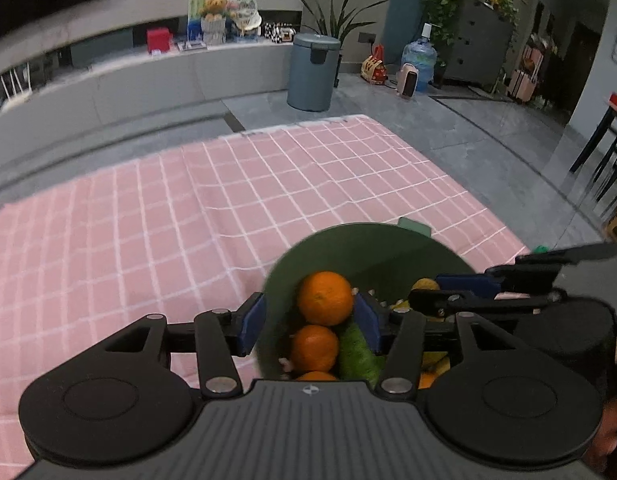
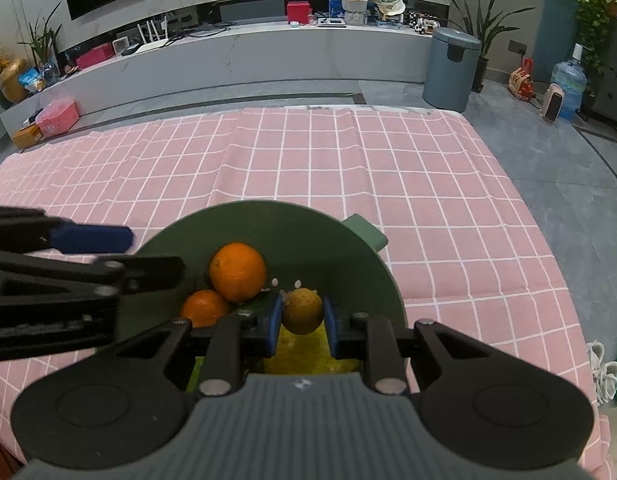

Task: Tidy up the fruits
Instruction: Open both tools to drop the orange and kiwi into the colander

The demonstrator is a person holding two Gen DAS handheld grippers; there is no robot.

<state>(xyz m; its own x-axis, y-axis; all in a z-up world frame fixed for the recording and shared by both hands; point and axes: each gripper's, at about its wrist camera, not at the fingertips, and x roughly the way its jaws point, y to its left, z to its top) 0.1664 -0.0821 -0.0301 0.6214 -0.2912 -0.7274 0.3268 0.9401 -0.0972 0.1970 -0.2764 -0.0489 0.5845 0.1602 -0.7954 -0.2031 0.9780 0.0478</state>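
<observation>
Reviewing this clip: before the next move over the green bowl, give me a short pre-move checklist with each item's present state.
1. Right gripper closed around the small yellow-brown fruit: ok, both pads sit against its sides.
2. Left gripper free of fruit: ok, jaws open astride the near rim of the green bowl, one finger outside, one inside.
3. Upper orange and lower orange settled in the bowl: ok.
4. Clearance between the two grippers: cannot tell, they are close together over the bowl.
5. Pink checked tablecloth ahead free of stray fruit: ok in both views.
6. Room in the bowl for the held fruit: cannot tell, the grippers hide its near part.
</observation>
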